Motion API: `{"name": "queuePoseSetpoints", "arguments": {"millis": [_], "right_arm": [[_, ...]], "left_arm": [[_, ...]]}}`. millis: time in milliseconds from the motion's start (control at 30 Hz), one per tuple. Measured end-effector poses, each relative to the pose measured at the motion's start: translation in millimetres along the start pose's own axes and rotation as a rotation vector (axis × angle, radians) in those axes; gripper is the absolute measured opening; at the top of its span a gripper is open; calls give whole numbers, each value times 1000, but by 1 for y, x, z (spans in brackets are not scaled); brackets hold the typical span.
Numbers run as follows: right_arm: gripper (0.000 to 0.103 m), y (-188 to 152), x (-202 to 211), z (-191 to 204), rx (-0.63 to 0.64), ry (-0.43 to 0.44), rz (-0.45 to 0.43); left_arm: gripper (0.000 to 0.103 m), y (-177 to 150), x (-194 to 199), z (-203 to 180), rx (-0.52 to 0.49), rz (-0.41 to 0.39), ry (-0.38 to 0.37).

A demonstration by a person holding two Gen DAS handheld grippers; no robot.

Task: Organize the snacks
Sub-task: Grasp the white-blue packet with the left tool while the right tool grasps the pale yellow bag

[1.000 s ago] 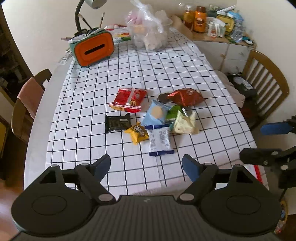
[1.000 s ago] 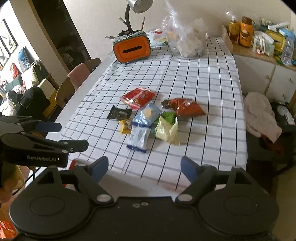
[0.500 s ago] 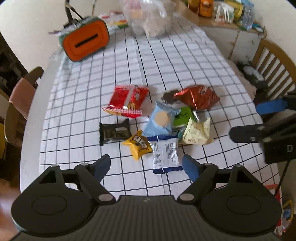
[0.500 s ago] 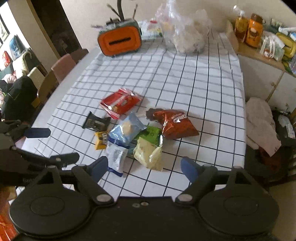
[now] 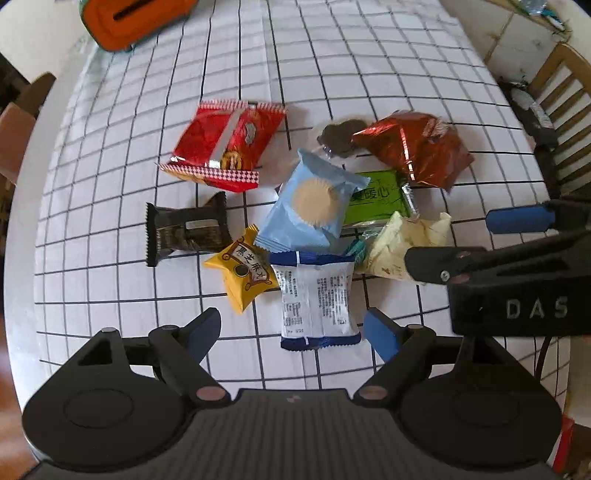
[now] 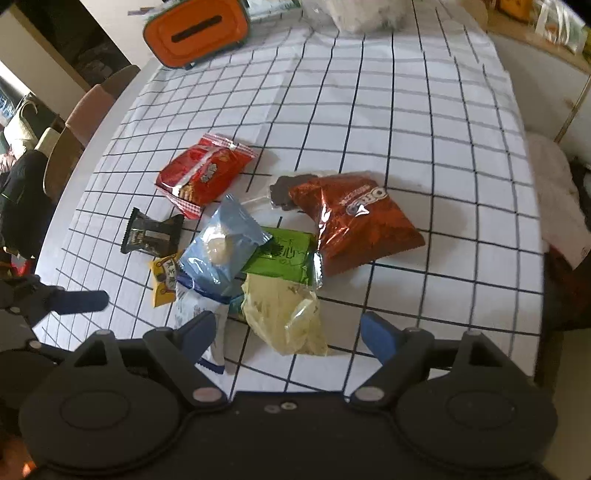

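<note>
Both tongs hang spread apart and grasp nothing: the left tongs hover over the near edge of the desk, their blue tips on either side of the white-and-blue packet, while the right tongs hover above the pale yellow packet, near the desk's near right part. The snacks lie in a loose heap at the middle of the grid-patterned cloth. The light blue packet rests partly on the green packet and touches the white-and-blue one. The small yellow packet lies just left of that, touching the dark brown packet. The red packet lies toward the far left of the heap, the copper-red Oreo bag toward the far right. An orange box stands near the far left corner.
</note>
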State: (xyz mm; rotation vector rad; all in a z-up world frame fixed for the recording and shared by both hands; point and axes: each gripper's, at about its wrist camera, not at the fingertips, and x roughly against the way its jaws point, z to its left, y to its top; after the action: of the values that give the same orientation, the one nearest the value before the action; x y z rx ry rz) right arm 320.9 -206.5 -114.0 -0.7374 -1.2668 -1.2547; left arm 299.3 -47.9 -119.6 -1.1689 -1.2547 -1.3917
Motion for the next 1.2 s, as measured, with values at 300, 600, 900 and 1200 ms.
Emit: {"name": "queuePoseSetpoints", "arguments": {"millis": [300,600,900,1200], "right_arm": [[78,5,-34,-6,-60,36,49],[62,3,-46,-14,-90,71,70],[50,-1,-45,-17,-102,92,40],[46,-7,-40,-21,-132,88,12]], "left_arm": [[85,14,-32,-2,27,52,6],[82,16,-48,-9,1,54,8],[51,19,-56,-7,17,60,-30],[45,14,-49,-4,28,37,-44]]}}
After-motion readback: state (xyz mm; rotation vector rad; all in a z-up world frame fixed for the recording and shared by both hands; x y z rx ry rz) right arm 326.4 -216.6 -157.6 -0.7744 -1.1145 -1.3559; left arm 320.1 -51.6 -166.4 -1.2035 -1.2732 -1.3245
